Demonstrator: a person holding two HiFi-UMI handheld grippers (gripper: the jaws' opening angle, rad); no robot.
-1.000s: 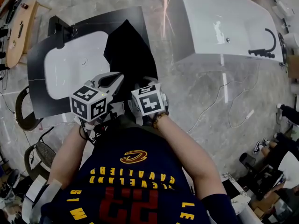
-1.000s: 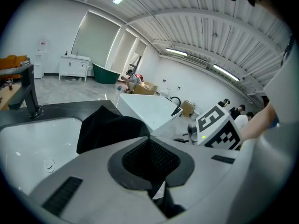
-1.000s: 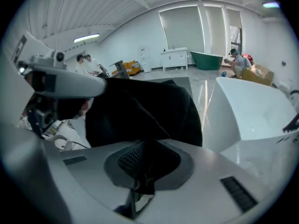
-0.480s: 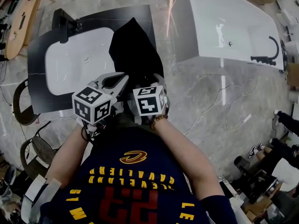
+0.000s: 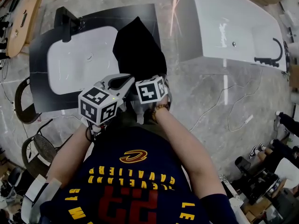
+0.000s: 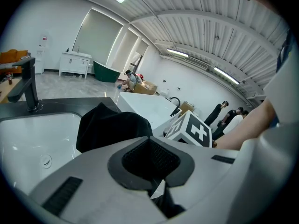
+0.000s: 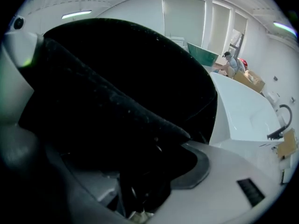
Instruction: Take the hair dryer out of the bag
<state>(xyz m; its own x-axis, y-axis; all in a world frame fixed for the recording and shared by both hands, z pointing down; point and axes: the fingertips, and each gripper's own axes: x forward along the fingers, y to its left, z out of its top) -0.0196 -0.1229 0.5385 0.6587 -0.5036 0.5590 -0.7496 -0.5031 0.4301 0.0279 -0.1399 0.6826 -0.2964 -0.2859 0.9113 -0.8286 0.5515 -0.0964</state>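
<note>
One: Both of your tongs are tucked in near your chest, low in the middle of the head view. Your left gripper (image 5: 131,79) has its jaws pressed together, tips meeting, and I make out nothing held between them.

Two: Agreed. In the left gripper view the black bag (image 5: 138,50) lies beyond those jaws, apart from them. Your right gripper (image 5: 158,80) is another matter.

One: Yes, its jaws are clamped on the bag's dark fabric. That fabric fills most of the right gripper view and runs down between the two grey jaws.

Two: And the hair dryer?

One: You can't see it in any view. The bag shows only a lumpy black outside, so I cannot tell whether the dryer is inside.

Two: The bag itself sits over the right part of the black counter (image 5: 39,97), just above the middle of the head view. It is just right of the white basin (image 5: 74,62), and its near edge is at your right gripper.

One: Your black faucet (image 5: 65,20) stands at the basin's upper left end, well apart from the bag.

Two: A white bathtub (image 5: 224,27) fills the upper right of the frame. It stands apart from the counter on the marbled floor (image 5: 210,101).
</note>
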